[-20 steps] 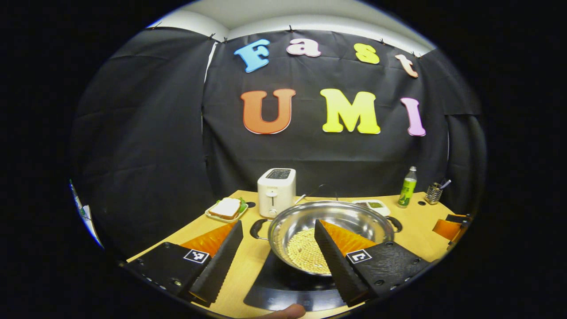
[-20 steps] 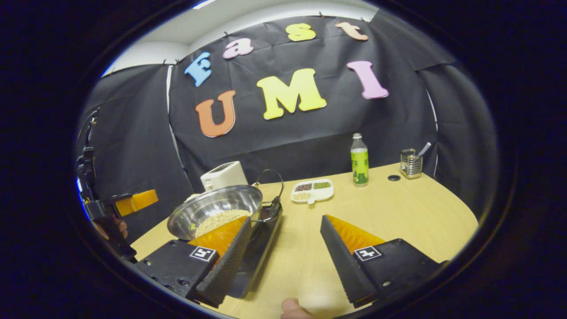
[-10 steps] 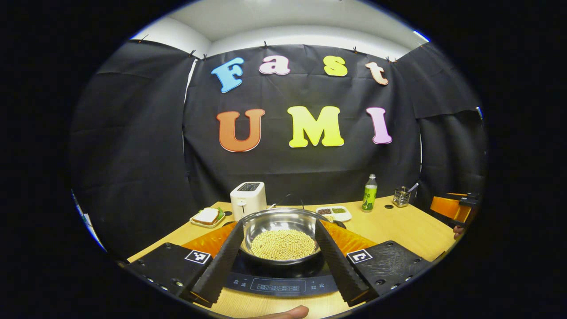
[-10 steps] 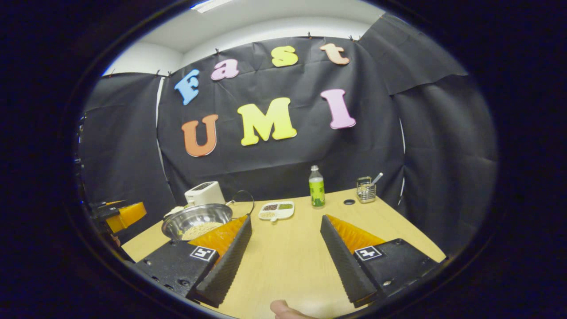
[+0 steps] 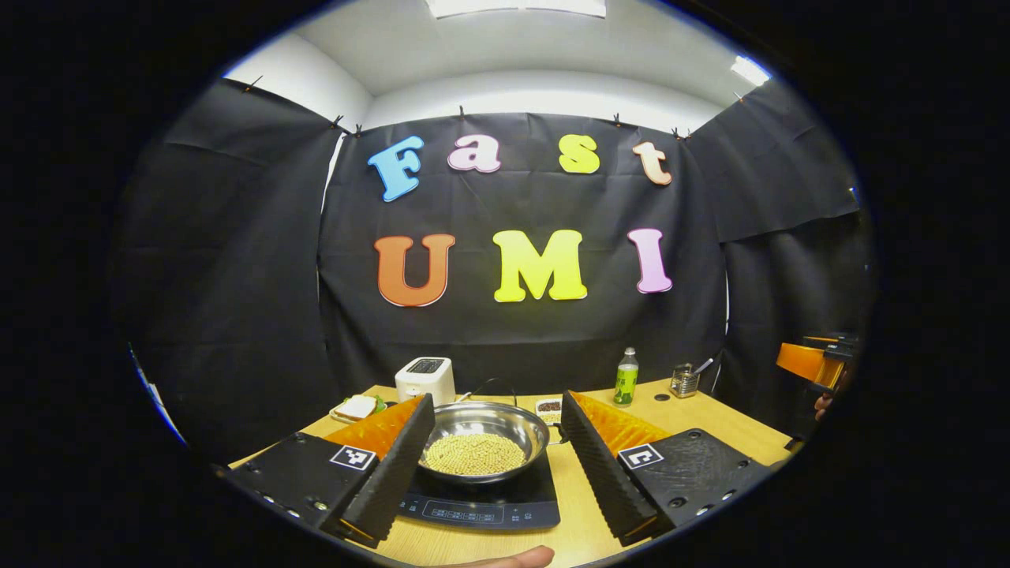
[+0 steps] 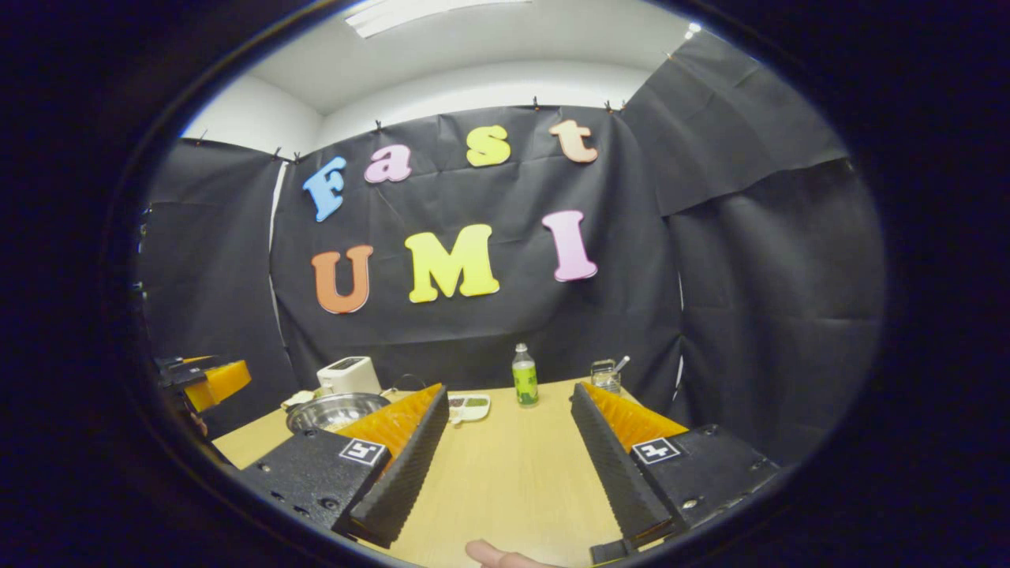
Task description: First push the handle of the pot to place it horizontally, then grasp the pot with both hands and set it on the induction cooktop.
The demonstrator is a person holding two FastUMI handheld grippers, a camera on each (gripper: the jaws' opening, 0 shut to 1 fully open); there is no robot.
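The steel pot (image 5: 483, 440), loaded with pale beans, sat on the induction cooktop (image 5: 481, 503). It looked heavy, rigid and slick, best held by its side handles. The left gripper (image 5: 497, 473) and the right gripper (image 6: 505, 465) were both spread, holding nothing.

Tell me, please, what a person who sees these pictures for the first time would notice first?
Most striking in the left gripper view is the shiny steel pot filled with pale beans, sitting on the black cooktop at the near edge of the wooden table. The open left gripper frames it from both sides without touching it. Behind the pot stand a white toaster and, to the right, a green bottle.
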